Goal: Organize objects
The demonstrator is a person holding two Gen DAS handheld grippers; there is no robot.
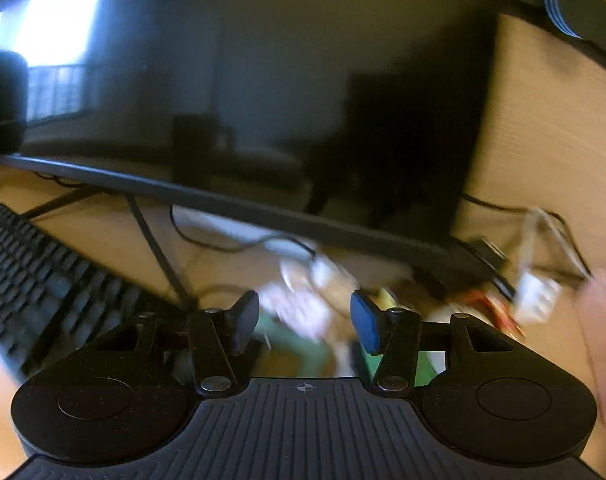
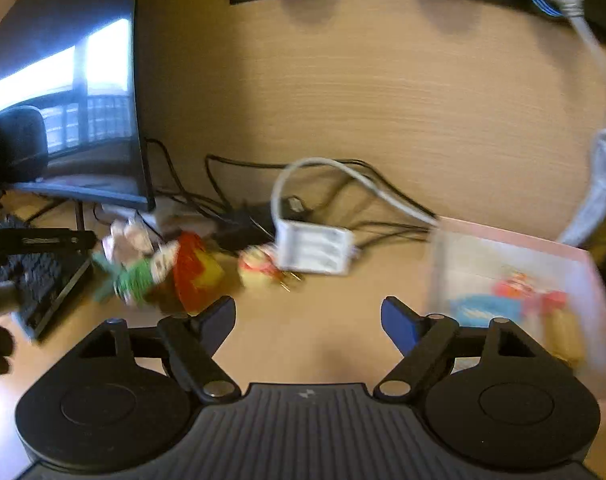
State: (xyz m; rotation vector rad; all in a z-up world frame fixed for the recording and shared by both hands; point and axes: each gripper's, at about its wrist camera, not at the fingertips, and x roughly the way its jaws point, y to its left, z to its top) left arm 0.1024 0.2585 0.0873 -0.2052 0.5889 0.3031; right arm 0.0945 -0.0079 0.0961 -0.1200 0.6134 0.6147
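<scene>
One monitor (image 2: 83, 92), one keyboard (image 1: 43, 280), one pink box (image 2: 515, 264), one white adapter (image 2: 315, 250)

Each view looks forward and downward along its own gripper, whose body fills the lower third of the frame. The left wrist view sits low and close to the monitor (image 1: 263, 100), which fills the frame from 9 to 1 o'clock; a keyboard (image 1: 43, 280) lies at 8 o'clock and a blurred toy pile (image 1: 303, 308) lies just past the fingers. The right wrist view faces the desk (image 2: 363, 92) from farther back, with the monitor (image 2: 83, 120) at 10 o'clock, the toy pile (image 2: 163, 272) at 9 o'clock and a pink bin (image 2: 515, 280) at 3 o'clock. Both views share monitor, keyboard (image 2: 35, 276), toy pile and bin edge (image 1: 599, 320).
</scene>
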